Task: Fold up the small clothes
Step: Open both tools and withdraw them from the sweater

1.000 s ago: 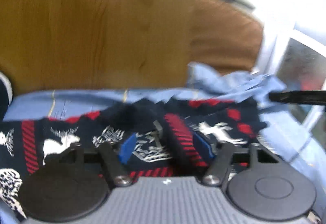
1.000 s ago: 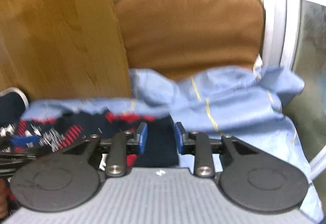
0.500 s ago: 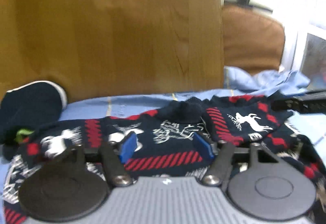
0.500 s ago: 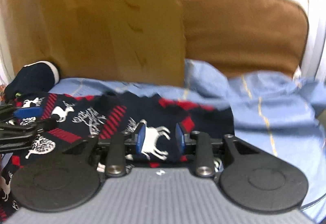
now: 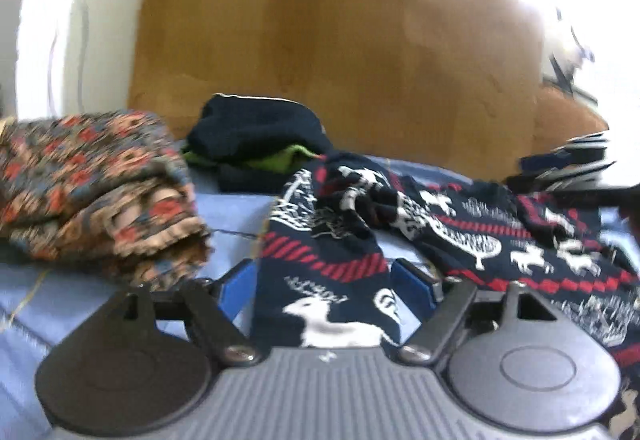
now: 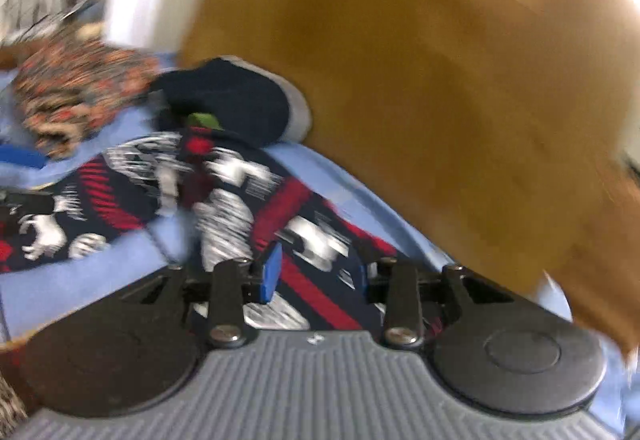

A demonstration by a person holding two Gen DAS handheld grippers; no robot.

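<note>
A tall wooden headboard [image 5: 340, 52] backs a bed with a blue sheet [image 5: 224, 208]. On the sheet lies the navy reindeer sweater [image 5: 472, 240], part spread, one sleeve running toward the left gripper [image 5: 326, 282]. To its left sit a folded patterned garment [image 5: 92, 196] and a dark folded garment [image 5: 256, 132].

The left jaws have just been opening and stand wide, with the sleeve between them but not pinched. The right gripper [image 6: 316, 274] has also been opening; its jaws stand narrower astride sweater fabric, and the blur hides whether they press it.

To fold well, flatten the bunched middle before taking hold again.

Since a second ago, both views have swung left: the brown chair is gone and the folded pile has come in.
</note>
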